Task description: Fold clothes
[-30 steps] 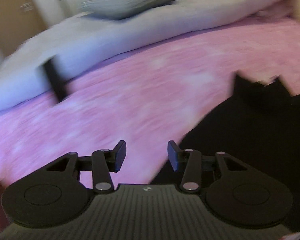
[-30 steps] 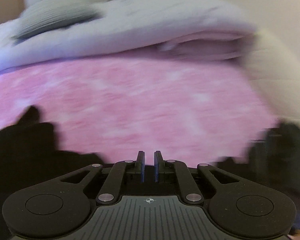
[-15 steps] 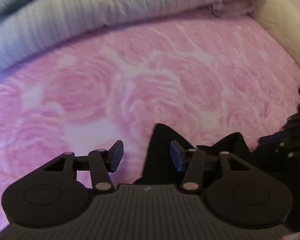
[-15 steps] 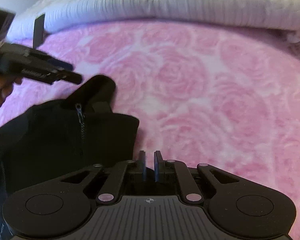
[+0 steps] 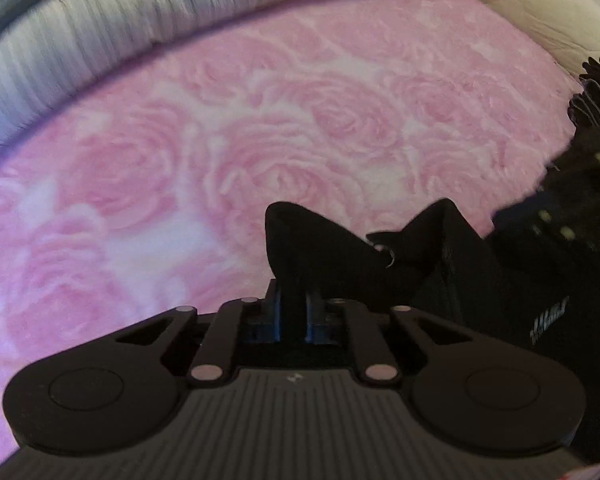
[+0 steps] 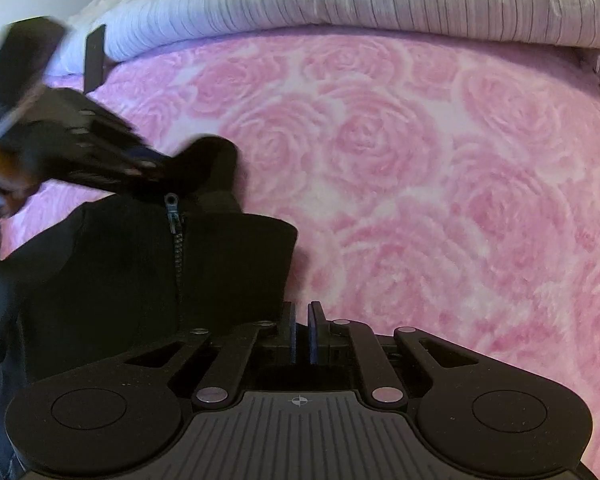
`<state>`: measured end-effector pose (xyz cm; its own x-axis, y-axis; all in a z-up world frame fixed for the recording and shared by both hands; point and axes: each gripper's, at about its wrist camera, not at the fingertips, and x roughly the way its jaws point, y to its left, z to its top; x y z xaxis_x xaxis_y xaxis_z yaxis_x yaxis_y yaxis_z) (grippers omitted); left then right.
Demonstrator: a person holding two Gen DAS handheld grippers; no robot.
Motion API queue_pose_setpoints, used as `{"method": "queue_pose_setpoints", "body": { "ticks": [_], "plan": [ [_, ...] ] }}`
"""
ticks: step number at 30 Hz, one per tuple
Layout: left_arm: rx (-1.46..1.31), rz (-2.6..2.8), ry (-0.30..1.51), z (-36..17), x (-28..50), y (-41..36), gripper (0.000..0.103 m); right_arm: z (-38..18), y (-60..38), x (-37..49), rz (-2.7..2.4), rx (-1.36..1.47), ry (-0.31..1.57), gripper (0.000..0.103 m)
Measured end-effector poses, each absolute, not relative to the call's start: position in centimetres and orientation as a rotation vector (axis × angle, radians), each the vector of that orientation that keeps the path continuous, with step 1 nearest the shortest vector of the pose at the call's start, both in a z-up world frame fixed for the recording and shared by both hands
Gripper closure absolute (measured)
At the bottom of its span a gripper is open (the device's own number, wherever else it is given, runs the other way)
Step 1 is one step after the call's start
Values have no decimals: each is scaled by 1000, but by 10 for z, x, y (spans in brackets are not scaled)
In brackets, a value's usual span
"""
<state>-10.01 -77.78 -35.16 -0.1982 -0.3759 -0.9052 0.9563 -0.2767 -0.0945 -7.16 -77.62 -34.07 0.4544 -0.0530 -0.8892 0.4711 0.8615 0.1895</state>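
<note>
Jacket (image 5: 332, 248) collar is being pinched by left gripper (image 5: 294, 312), clenched on fabric. Right gripper (image 6: 301, 332) is being held nearly closed; contents can't be determined.

we see our right gripper (image 6: 300, 328) with jaws nearly closed at the black zip jacket's (image 6: 132, 272) edge, our left gripper (image 6: 140, 168) pinching its collar, pink rose blanket (image 6: 420, 160) beneath

The pink rose blanket (image 6: 440, 184) lies open ahead and to the right of the black jacket (image 6: 132, 272), bounded at the far edge by a ridge of striped grey bedding (image 6: 360, 0), with a dark flat object (image 6: 94, 56) propped against it at the left.
</note>
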Motion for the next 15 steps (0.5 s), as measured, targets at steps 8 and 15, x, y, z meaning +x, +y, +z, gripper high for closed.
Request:
{"method": "queue_pose_setpoints", "body": {
  "ticks": [8,15],
  "plan": [
    [954,-1621,872,-327,-93,-699,95,-335,-765,-61,-234,402,1023,95],
    [908,-1566,937,-335,-91,-654,95,-317,-751,-54,-247,322,1020,102]
  ]
}}
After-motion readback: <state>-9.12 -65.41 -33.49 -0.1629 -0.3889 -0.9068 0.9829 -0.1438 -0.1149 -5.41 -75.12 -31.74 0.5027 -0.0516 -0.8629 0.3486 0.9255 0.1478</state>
